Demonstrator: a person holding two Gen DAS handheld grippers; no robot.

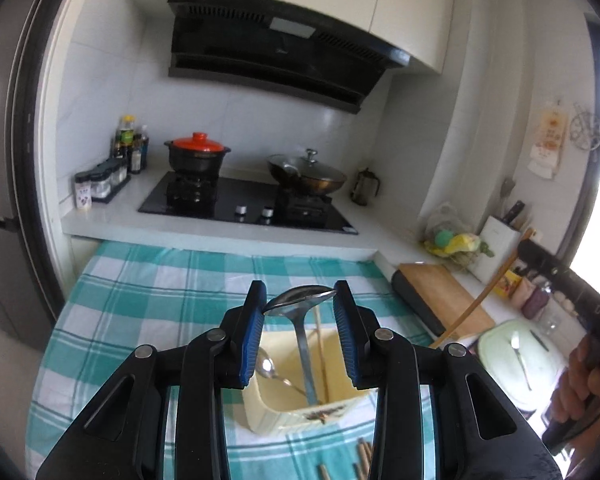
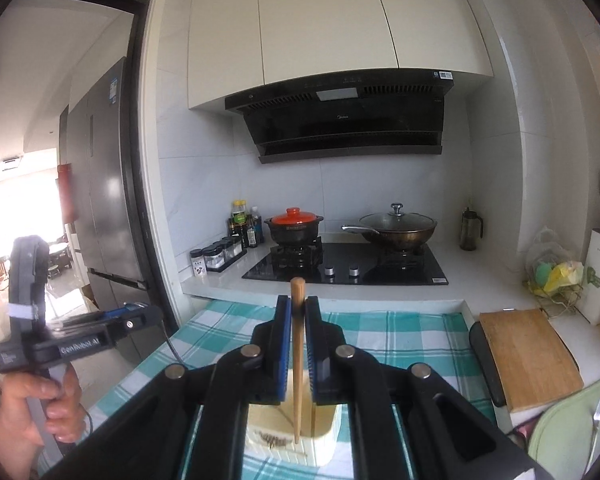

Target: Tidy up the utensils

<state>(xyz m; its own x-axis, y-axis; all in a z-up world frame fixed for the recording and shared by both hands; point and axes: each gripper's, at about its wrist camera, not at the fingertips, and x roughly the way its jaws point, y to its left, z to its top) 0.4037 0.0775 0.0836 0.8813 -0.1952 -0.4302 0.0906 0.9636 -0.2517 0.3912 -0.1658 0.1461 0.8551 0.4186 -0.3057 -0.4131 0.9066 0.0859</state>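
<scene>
My left gripper (image 1: 300,300) is shut on the bowl of a steel ladle (image 1: 304,352), whose handle hangs down toward the inside of a cream utensil holder (image 1: 284,420). A small spoon (image 1: 266,366) and a thin stick lean in that holder. My right gripper (image 2: 298,312) is shut on a wooden chopstick (image 2: 298,360) that hangs upright in front of the holder (image 2: 320,440). In the left wrist view the right gripper (image 1: 530,246) and its chopstick (image 1: 480,296) are off to the right of the holder. The left gripper (image 2: 140,314) shows at the left of the right wrist view.
A teal checked cloth (image 1: 160,280) covers the table. Loose chopsticks (image 1: 364,456) lie near its front. A pale green tray (image 1: 496,344) with a fork (image 1: 518,350) and a wooden cutting board (image 1: 444,292) sit to the right. The stove (image 1: 240,204) with pots lies beyond.
</scene>
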